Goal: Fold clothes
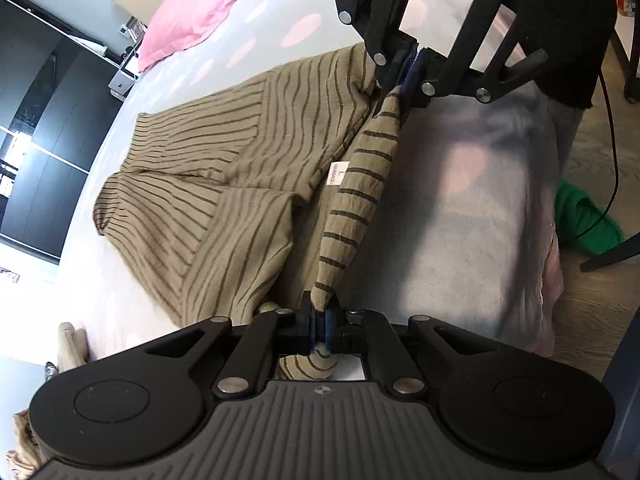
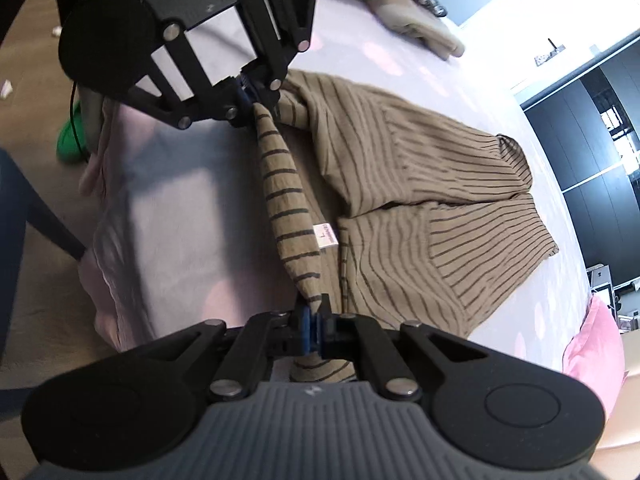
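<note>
The left tool (image 1: 320, 326) is clenched on one end of the collar edge of a tan striped shirt (image 1: 224, 168), and the right tool (image 2: 314, 330) is clenched on the other end, so the edge runs taut between them as a narrow band. In the left wrist view the right tool sits at 1 o'clock, pinching the fabric there; in the right wrist view the left tool sits at 11 o'clock. The rest of the shirt lies spread on the bed (image 1: 460, 208), its sleeves folded inward, with a small white size label (image 2: 326, 234) showing beside the lifted band. A pink pillow (image 1: 200, 12) lies on the bed at 11 o'clock in the left view, well apart from the shirt.
</note>
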